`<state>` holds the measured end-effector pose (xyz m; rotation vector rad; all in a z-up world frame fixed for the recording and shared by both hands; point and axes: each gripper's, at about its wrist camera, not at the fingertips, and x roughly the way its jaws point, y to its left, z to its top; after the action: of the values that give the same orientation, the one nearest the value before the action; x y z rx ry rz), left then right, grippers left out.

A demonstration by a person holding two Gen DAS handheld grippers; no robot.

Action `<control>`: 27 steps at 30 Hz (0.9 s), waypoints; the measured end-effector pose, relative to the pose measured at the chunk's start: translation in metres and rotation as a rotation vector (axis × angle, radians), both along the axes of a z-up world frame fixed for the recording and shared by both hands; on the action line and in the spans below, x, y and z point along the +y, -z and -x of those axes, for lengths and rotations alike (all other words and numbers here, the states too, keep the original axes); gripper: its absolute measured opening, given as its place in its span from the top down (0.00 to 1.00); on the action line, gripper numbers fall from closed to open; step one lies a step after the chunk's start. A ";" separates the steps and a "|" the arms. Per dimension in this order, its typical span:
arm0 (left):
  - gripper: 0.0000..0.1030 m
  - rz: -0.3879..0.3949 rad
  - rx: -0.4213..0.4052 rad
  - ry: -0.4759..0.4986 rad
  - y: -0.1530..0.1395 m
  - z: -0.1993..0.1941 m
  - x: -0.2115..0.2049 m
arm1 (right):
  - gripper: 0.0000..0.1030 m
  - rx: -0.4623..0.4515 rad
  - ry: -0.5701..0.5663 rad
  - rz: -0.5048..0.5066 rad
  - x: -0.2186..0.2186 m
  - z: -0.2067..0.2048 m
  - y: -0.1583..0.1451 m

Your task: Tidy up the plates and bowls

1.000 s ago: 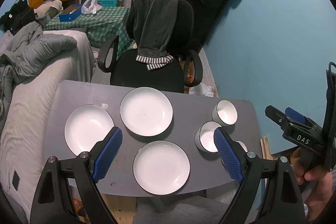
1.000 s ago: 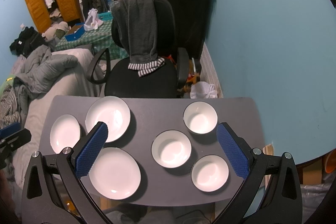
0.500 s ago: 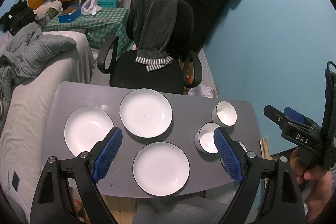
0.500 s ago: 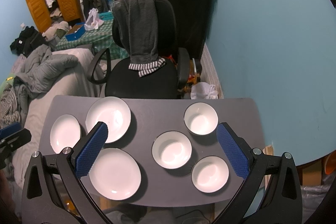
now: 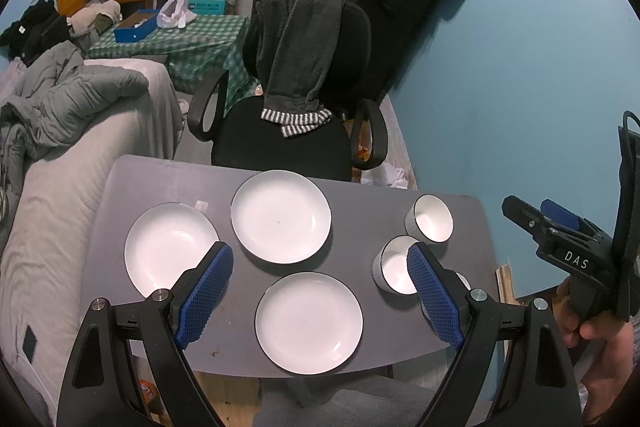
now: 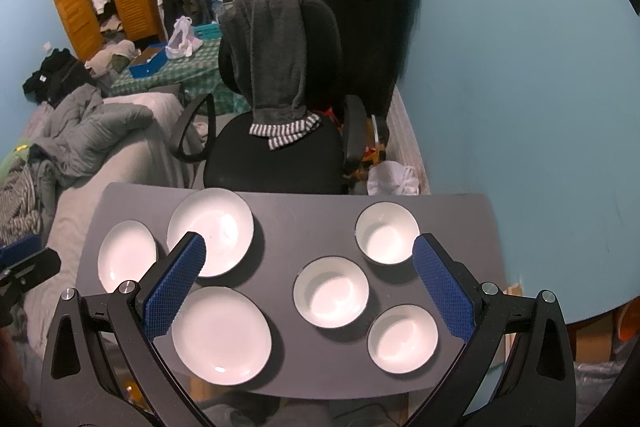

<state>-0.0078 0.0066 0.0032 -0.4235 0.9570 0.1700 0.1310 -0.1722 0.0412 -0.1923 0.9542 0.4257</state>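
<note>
Plates (image 5: 309,322) and bowls (image 6: 331,291) lie unstacked on the grey table (image 6: 280,227): three plates to the left, three bowls to the right, none touching, apparently sorted by kind ahead of stacking. The left gripper (image 5: 320,291) hangs above the plates, jaws spread and empty. The right gripper (image 6: 308,287) hangs above the bowls, likewise spread and empty. Seen from the left wrist camera, the right gripper's body reads "DAS"; further lettering, if any, cannot be made out.

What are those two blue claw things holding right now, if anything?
Nothing. The left gripper and right gripper both hang open above the table, with plates and bowls untouched.
</note>
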 end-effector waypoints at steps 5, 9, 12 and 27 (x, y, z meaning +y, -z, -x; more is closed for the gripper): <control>0.13 -0.010 0.003 0.000 0.000 0.001 0.000 | 0.01 0.006 -0.013 0.005 0.002 -0.001 0.004; 0.13 -0.010 0.006 -0.012 0.003 0.002 0.004 | 0.01 0.010 -0.032 0.015 0.006 -0.004 0.008; 0.13 -0.020 0.017 -0.029 0.009 0.003 0.012 | 0.01 0.002 -0.050 0.031 0.011 -0.006 0.012; 0.13 -0.083 0.091 -0.031 0.061 0.006 0.026 | 0.01 0.016 -0.284 0.010 0.055 -0.009 0.050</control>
<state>-0.0141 0.0323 -0.0574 -0.3565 1.0293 0.2587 0.1403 -0.1168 -0.0088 -0.3364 0.9484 0.6842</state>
